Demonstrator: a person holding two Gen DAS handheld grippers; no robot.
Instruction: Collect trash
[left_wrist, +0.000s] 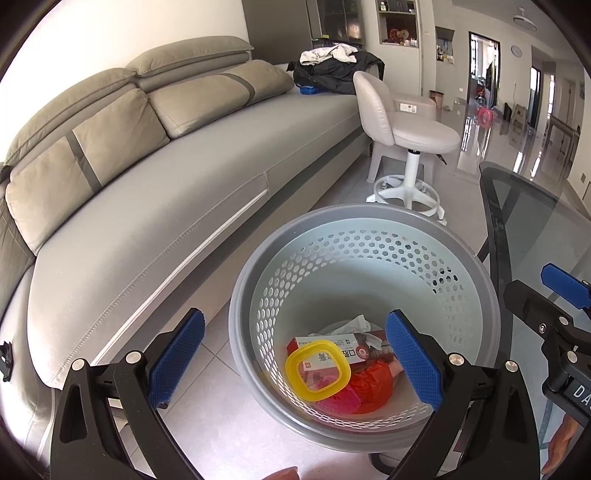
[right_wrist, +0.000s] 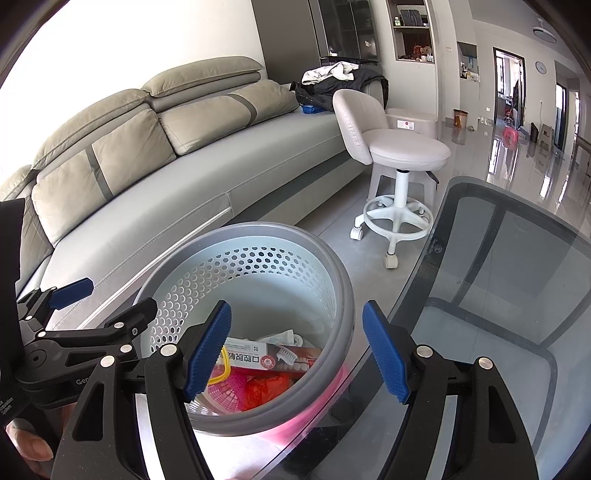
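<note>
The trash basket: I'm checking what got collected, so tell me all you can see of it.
The trash basket is round, with a solid grey rim and pale, hole-perforated plastic walls. It stands upright on the tiled floor between the sofa and the glass table. Inside lie a yellow ring, a printed carton, red and pink wrappers, and crumpled paper.

Both views are bright with daylight. The wall (left_wrist: 122, 26) behind the sofa is overexposed to white. The polished floor (right_wrist: 517, 162) shows strong glare. Fisheye distortion bends the edges, and the corners are dark. Focus is sharp.

Grey, hexagon-perforated bin (left_wrist: 369, 236) holds a yellow ring (left_wrist: 317, 369) and red wrapper (left_wrist: 373, 387).
</note>
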